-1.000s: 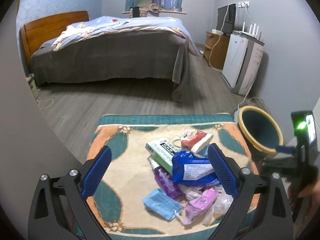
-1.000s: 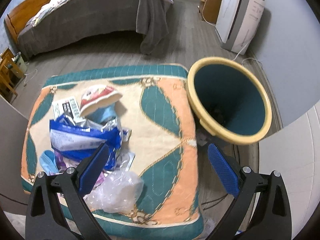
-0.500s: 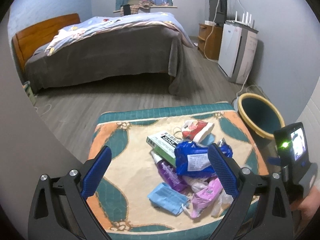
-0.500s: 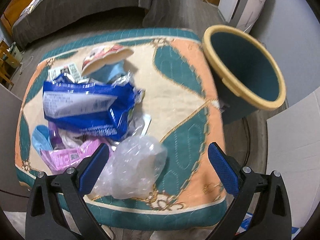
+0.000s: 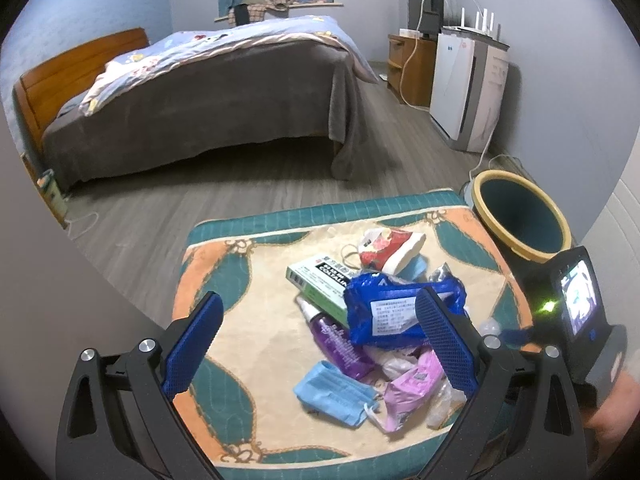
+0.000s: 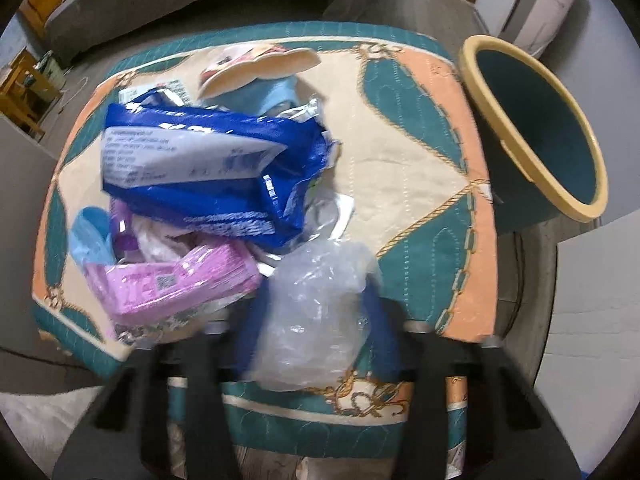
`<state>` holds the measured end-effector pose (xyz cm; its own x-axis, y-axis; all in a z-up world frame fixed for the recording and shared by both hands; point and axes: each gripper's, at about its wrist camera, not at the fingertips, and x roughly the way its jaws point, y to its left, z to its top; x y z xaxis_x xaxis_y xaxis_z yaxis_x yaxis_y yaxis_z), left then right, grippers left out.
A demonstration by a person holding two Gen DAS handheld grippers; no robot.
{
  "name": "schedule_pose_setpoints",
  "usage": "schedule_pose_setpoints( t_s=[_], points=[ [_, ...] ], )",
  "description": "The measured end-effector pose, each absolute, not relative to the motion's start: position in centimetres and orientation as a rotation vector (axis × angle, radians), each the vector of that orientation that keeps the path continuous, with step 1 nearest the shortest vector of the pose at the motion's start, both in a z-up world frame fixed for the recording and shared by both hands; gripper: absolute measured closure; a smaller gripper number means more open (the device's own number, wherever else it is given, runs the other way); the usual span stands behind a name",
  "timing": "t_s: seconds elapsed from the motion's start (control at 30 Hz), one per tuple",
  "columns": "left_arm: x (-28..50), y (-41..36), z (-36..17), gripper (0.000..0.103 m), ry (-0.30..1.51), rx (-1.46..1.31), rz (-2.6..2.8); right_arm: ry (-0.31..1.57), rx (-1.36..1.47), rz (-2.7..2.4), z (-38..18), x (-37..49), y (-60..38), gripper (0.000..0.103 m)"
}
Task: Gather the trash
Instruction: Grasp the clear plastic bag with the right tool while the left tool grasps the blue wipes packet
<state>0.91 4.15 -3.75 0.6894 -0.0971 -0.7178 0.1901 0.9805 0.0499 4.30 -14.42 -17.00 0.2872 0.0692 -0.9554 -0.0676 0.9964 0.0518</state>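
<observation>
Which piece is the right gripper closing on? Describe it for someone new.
On the patterned cushion beside the bin, find the trash pile's near edge. The clear plastic bag sits between the right gripper fingers: the only see-through, crinkled piece.

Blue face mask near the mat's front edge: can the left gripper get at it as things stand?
Probably yes. The left gripper is open, and the blue face mask lies at the pile's near edge with nothing on top; only the pink packet crowds one side.
</observation>
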Motion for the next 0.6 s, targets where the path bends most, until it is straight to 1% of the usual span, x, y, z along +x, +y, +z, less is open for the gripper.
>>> schedule_pose_setpoints(
  t_s=[0.07, 0.23, 0.3, 0.43, 0.53, 0.6],
  points=[
    [1.0, 4.2, -3.8, 0.007, 0.795, 0.120, -0.162, 1.273, -0.014, 0.100, -16.2, 4.1, -14.3, 0.080],
    [1.8, 4.1, -4.3, 0.007, 0.807, 0.106, -0.151, 1.230, -0.078, 0.140, -12.0, 4.4, -14.7, 0.081],
    [2.2, 4.0, -4.5, 0.007, 0.816, 0.098, -0.150, 1.181, -0.120, 0.161, -9.6, 5.1, -15.2, 0.081],
    [3.0, 3.3, -5.7, 0.007, 0.846, 0.097, -0.159, 1.098, -0.076, 0.179, -6.5, 7.2, -17.2, 0.081],
    [3.9, 2.2, -7.6, 0.007, 0.899, 0.115, -0.179, 1.033, -0.069, 0.152, -5.8, 8.3, -18.9, 0.081],
    [4.4, 1.6, -8.9, 0.007, 0.929, 0.118, -0.192, 1.036, -0.037, 0.136, -6.5, 9.0, -20.0, 0.081]
  ],
)
